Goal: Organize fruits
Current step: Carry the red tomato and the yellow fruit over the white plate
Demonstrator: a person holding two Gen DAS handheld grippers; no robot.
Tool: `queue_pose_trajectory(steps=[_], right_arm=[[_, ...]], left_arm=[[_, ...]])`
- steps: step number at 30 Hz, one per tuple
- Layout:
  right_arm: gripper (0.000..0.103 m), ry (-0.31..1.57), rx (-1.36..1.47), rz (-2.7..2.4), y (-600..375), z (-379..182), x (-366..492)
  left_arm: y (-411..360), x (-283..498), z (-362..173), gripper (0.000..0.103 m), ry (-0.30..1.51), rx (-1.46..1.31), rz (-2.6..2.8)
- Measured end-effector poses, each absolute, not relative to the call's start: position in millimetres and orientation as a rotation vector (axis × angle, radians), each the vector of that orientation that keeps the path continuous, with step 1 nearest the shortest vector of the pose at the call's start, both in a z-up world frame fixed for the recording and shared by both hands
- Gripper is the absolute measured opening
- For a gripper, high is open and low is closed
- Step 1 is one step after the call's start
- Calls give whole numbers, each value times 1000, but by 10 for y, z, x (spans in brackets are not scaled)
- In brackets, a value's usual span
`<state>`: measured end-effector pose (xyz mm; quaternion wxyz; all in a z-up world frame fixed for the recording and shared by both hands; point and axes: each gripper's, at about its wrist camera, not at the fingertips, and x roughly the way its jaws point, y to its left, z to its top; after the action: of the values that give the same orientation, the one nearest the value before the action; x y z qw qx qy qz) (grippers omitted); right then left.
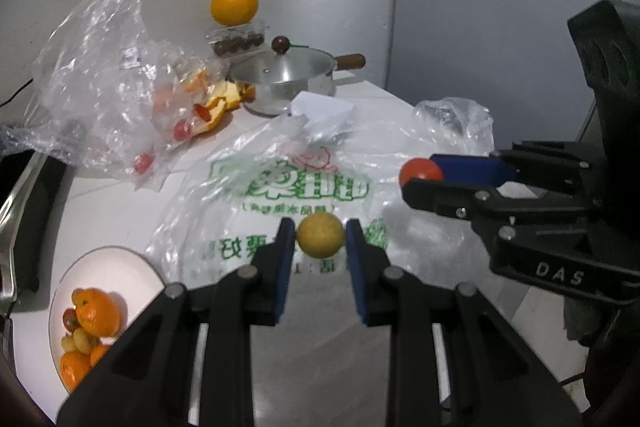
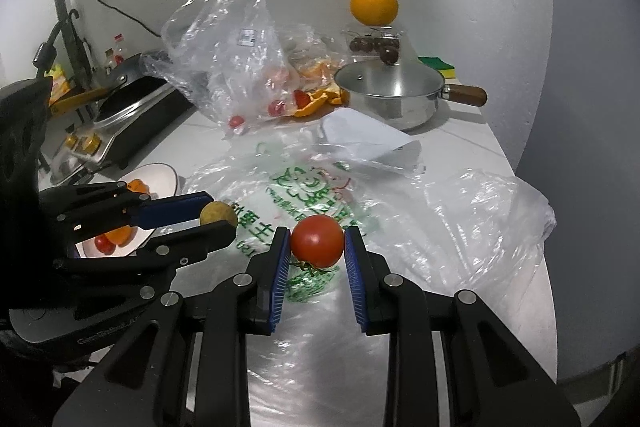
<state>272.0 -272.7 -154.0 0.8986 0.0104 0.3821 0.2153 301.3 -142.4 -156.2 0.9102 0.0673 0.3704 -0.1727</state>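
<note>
My left gripper point(image 1: 320, 235) is shut on a small round yellow fruit point(image 1: 321, 235), held above a printed plastic bag point(image 1: 280, 183). My right gripper point(image 2: 317, 241) is shut on a red tomato point(image 2: 317, 241) with its green stem hanging below. Each gripper shows in the other's view: the right gripper point(image 1: 422, 171) with the tomato point(image 1: 420, 171) at the right, the left gripper point(image 2: 218, 215) with the yellow fruit point(image 2: 218, 214) at the left. A white plate point(image 1: 116, 259) at lower left holds oranges point(image 1: 96, 311), a small tomato and pale grapes.
A steel pot point(image 1: 282, 75) with lid and wooden handle stands at the back, an orange point(image 1: 234, 5) on a clear box of dark fruit behind it. A crumpled clear bag point(image 1: 104, 75) holds small tomatoes and orange peel. A stove point(image 2: 132, 107) sits left; the counter edge runs right.
</note>
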Motion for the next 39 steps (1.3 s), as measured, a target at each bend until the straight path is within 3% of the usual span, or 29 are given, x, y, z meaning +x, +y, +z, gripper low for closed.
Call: queue_pose_trajectory(steps=[39], right_arm=[[29, 797, -87, 586, -1354, -1436, 2534]], left_arm=[[-18, 2795, -1557, 27, 716, 60, -224]])
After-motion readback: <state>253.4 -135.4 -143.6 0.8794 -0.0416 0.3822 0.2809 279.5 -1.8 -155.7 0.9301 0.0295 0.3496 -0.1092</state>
